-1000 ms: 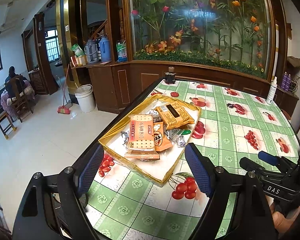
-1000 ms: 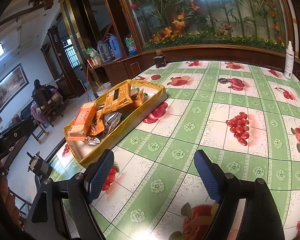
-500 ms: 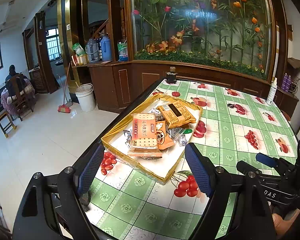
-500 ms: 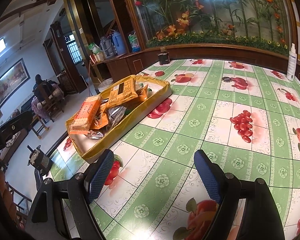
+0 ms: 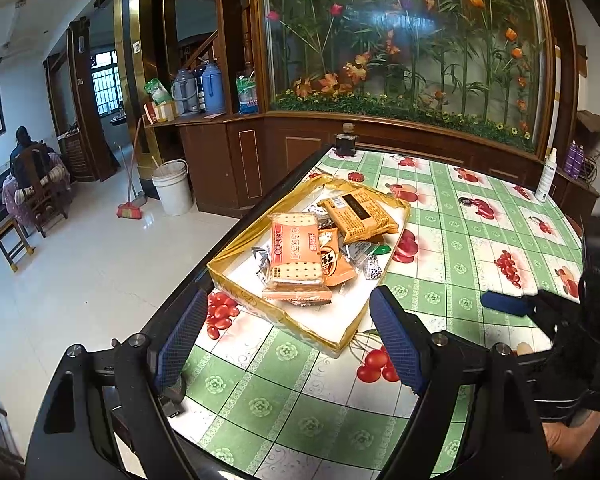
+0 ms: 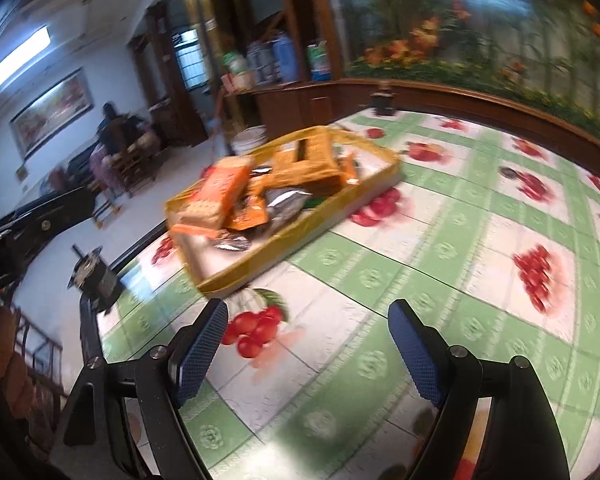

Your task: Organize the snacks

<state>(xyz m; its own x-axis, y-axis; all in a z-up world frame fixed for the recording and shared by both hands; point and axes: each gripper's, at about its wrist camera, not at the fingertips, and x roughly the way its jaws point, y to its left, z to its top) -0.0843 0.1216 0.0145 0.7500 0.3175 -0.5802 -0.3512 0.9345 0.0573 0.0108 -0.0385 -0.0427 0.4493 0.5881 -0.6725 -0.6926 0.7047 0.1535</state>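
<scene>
A gold tray [image 5: 236, 290] [image 6: 260, 270] sits on the table near its left edge. It holds an orange cracker pack [image 5: 294, 256] [image 6: 216, 196], a brown biscuit pack [image 5: 360, 214] [image 6: 308, 160], an orange pouch [image 5: 336, 266] and several small silver-wrapped snacks [image 6: 286, 202]. My left gripper [image 5: 288, 336] is open and empty, short of the tray's near corner. My right gripper [image 6: 306, 346] is open and empty, above the tablecloth to the right of the tray; it also shows in the left wrist view [image 5: 504, 304]. The right wrist view is blurred.
The table has a green-and-white fruit-print cloth [image 5: 468, 240]. A dark jar [image 5: 346, 144] stands at the far edge and a white spray bottle [image 5: 546, 178] at the far right. The table's left edge [image 5: 260, 208] drops to the floor, with a bucket [image 5: 172, 188] beyond.
Both grippers have drawn back and risen a little from the tray. The right gripper is moving fast, and its view has swung and blurred. Both stay open.
</scene>
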